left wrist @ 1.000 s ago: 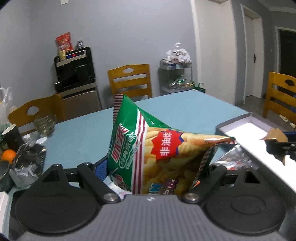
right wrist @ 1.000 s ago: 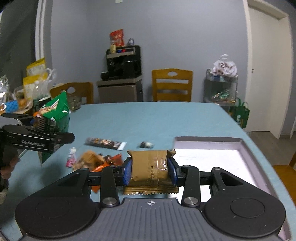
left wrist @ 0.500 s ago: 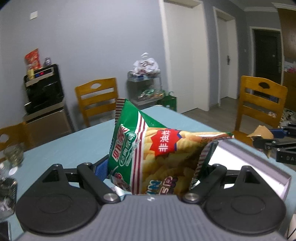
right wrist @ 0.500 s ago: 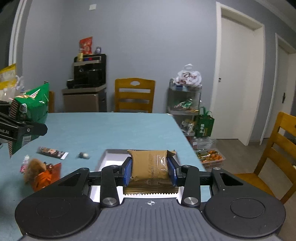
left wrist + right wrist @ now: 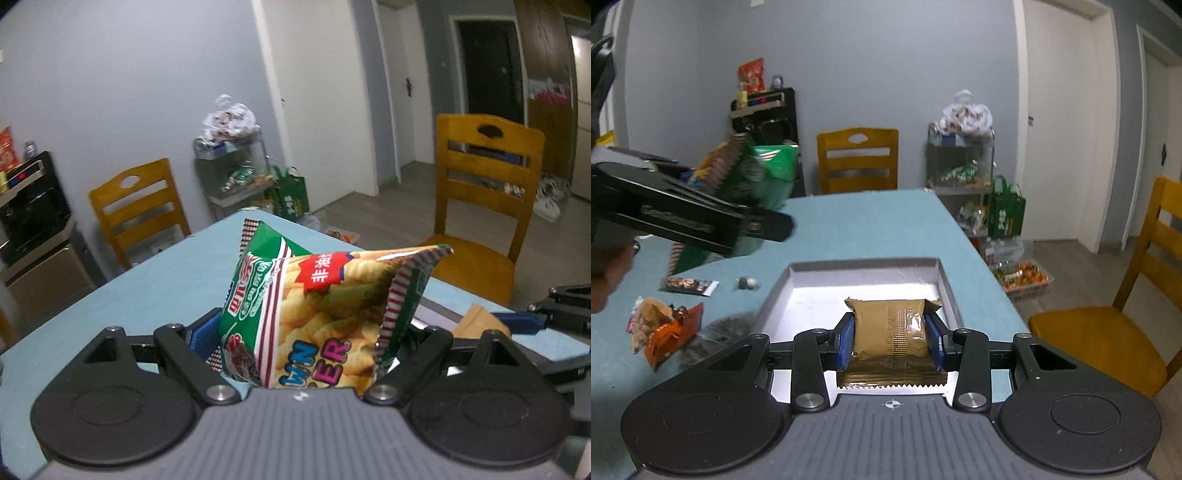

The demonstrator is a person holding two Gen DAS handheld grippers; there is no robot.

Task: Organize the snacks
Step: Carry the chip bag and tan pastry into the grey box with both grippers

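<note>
Green-and-yellow crinkled chip bag [image 5: 317,306] clamped in my left gripper [image 5: 306,332], jaws wide around it, held above light-blue surface [image 5: 871,225]. My right gripper [image 5: 891,338] jaws narrow, pinching gold foil snack packet [image 5: 892,332] over shallow grey rectangular tray [image 5: 864,267]. Loose wrapped snacks [image 5: 665,325] on surface at 9 o'clock of tray.

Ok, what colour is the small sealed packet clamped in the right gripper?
Golden-brown foil packet, plain with a glossy sheen; clearest in the right wrist view.
</note>
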